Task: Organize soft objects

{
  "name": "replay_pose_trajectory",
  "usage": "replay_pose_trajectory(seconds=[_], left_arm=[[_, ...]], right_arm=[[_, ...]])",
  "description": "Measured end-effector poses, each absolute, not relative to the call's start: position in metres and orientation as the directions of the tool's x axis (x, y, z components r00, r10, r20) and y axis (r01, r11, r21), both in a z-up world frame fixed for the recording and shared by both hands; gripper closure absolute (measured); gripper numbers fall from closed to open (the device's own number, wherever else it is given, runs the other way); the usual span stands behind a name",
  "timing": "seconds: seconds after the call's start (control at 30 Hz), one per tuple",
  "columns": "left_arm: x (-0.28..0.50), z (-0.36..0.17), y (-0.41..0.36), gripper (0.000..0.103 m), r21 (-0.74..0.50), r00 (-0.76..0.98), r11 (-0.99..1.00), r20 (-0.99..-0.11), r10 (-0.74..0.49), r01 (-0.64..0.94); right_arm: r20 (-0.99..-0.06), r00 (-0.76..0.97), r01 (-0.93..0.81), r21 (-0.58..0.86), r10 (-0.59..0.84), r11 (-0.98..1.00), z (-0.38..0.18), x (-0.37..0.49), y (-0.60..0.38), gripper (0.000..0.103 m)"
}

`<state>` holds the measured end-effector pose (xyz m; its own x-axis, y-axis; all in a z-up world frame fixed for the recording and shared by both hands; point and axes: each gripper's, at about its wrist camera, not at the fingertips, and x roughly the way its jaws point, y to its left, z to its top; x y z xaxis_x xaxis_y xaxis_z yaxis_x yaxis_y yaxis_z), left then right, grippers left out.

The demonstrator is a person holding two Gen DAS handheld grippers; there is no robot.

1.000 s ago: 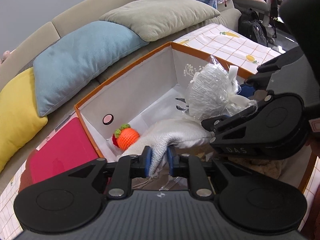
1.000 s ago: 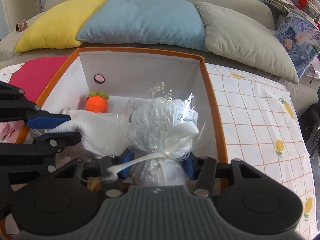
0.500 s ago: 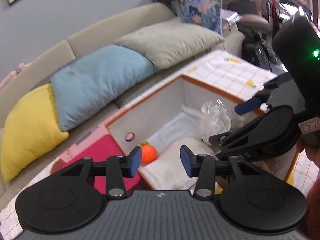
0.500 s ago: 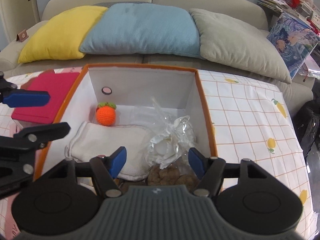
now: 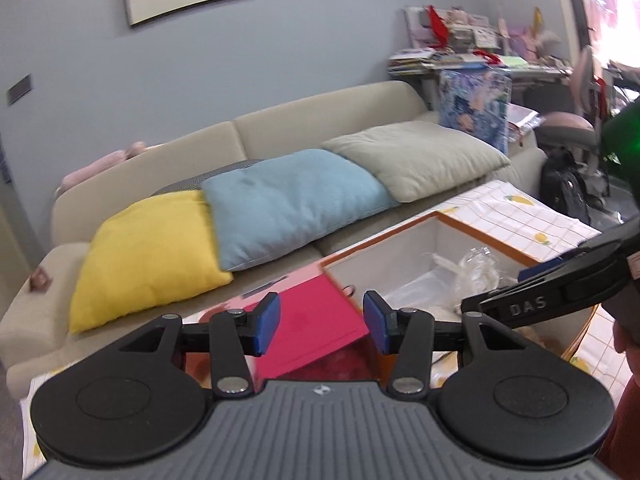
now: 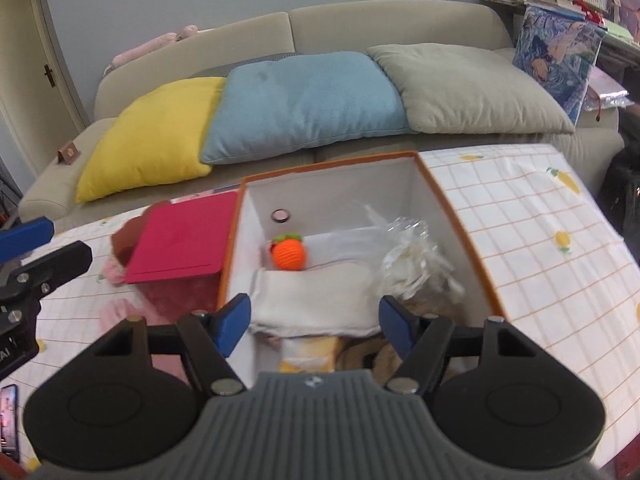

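Note:
An orange-rimmed storage box [image 6: 456, 220] with white walls stands on the checked tablecloth. Inside lie an orange crocheted fruit [image 6: 289, 254], a folded white cloth [image 6: 316, 300], a white bundle in clear wrap [image 6: 416, 264] and a brown plush item [image 6: 376, 356] at the near end. My right gripper [image 6: 314, 326] is open and empty, raised above the box's near end. My left gripper [image 5: 322, 322] is open and empty, raised to the left of the box [image 5: 472, 232], over a red board [image 5: 316, 320]. The wrapped bundle [image 5: 476, 272] also shows there.
The red board [image 6: 180, 236] lies left of the box on pink and dark red soft items [image 6: 120, 240]. A beige sofa [image 6: 360, 24] behind holds yellow [image 6: 148, 136], blue [image 6: 304, 96] and grey-green [image 6: 460, 84] cushions. A phone [image 6: 8, 420] lies at the left edge.
Both grippers let go inside the box, the left releasing the white cloth and the right the wrapped bundle, then opened and rose up and back away from the box.

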<state>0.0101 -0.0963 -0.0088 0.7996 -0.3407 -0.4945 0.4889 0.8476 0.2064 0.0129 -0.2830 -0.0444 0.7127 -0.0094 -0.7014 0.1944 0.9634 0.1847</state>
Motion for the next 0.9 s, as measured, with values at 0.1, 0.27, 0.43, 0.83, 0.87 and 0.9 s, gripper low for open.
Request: replay_pose_trajectory(seconds=[0.1,0.27,0.43,0.83,0.87,0.9], left_arm=[[0.005,-0.014,-0.069,0.046,0.180,0.804,0.868,-0.499,-0.325,0.463],[0.000,-0.026,-0.016,0.046,0.152,0.808,0.890,-0.504,-0.304,0.430],[-0.002,-0.042,0.045,0.046,0.229,0.817,0.869,-0.505,-0.279,0.438],[0.022,-0.130,0.215,0.046,0.373,0.794,0.836,-0.597,-0.115,0.402],[0.024,-0.140,0.226,0.046,0.374,0.789,0.839,-0.606,-0.102,0.395],[0.026,-0.151,0.234,0.046,0.379,0.782,0.839,-0.617,-0.086,0.391]], right_arm=[[-0.693,0.721,0.181,0.216,0.020,0.960,-0.045,0.005,-0.265,0.033],[-0.682,0.729,0.118,0.216,0.063,0.969,-0.044,0.001,-0.229,0.033],[-0.662,0.743,0.043,0.191,0.096,0.981,-0.041,0.000,-0.190,0.033],[-0.628,0.774,0.021,0.149,0.078,0.989,-0.056,0.024,-0.123,0.033],[-0.629,0.773,0.016,0.145,0.080,0.989,-0.060,0.028,-0.117,0.033],[-0.631,0.771,0.006,0.140,0.085,0.990,-0.064,0.031,-0.110,0.033]])
